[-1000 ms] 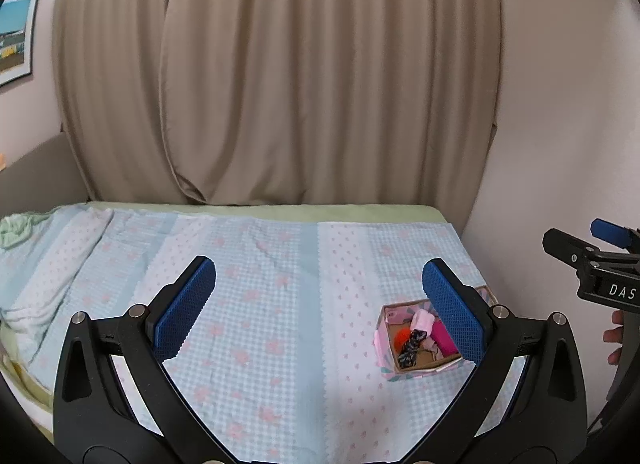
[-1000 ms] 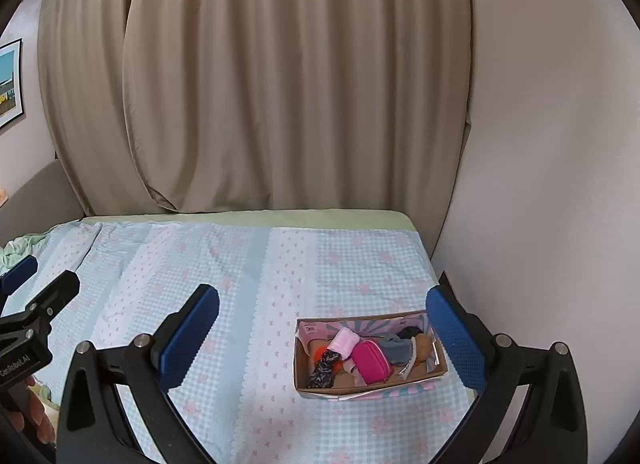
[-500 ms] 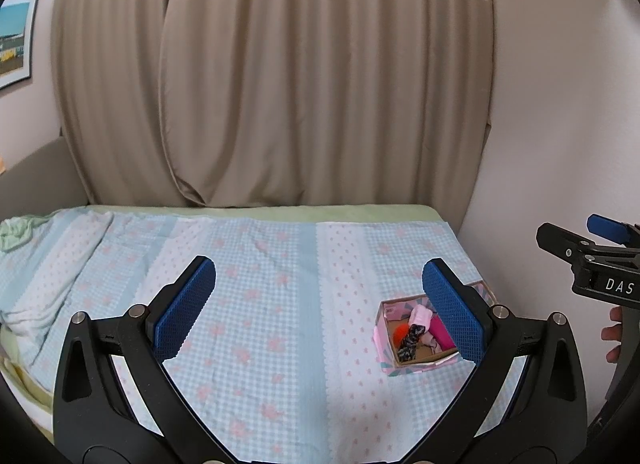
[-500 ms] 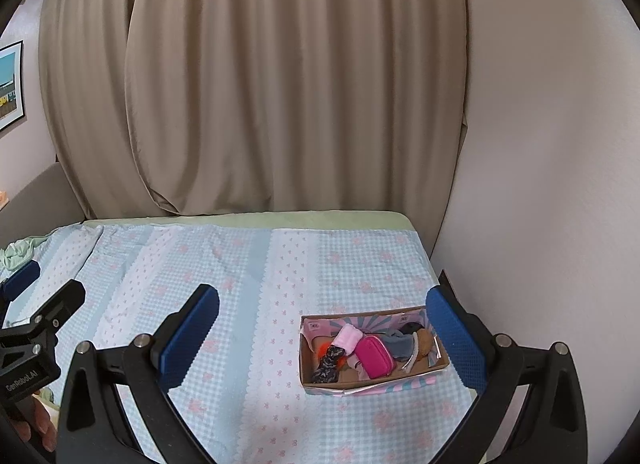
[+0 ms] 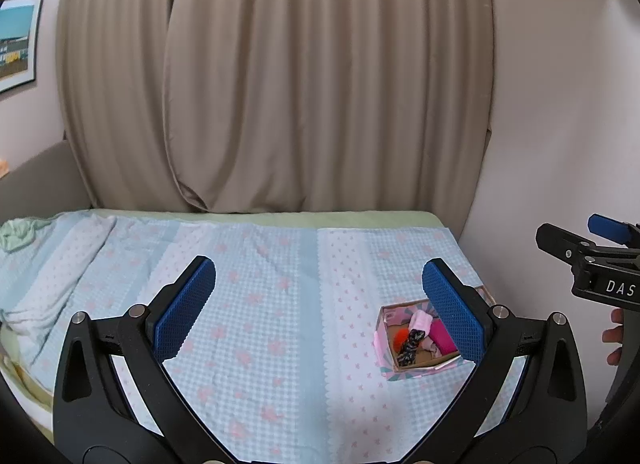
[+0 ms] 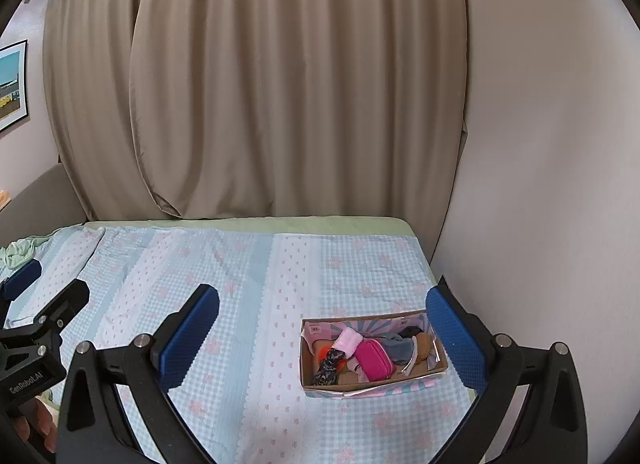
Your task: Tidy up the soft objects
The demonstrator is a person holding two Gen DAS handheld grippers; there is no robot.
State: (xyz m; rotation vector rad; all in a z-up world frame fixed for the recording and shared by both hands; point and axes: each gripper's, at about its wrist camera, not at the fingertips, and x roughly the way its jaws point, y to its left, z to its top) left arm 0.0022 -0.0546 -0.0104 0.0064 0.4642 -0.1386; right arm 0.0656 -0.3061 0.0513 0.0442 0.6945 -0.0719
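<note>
Cardboard box (image 6: 372, 356) of soft items is sitting on the bed (image 6: 248, 288), near the wall. Left tool (image 5: 320, 304) and right tool (image 6: 324, 332) are hovering spread, empty. Advisable: descending squarely over one item, pinching mid-body.

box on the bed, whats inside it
The box holds a magenta pouch, a pale pink roll, a dark patterned scrunchie, something orange, and grey and brown pieces. Whatever lies beneath them is covered.
</note>
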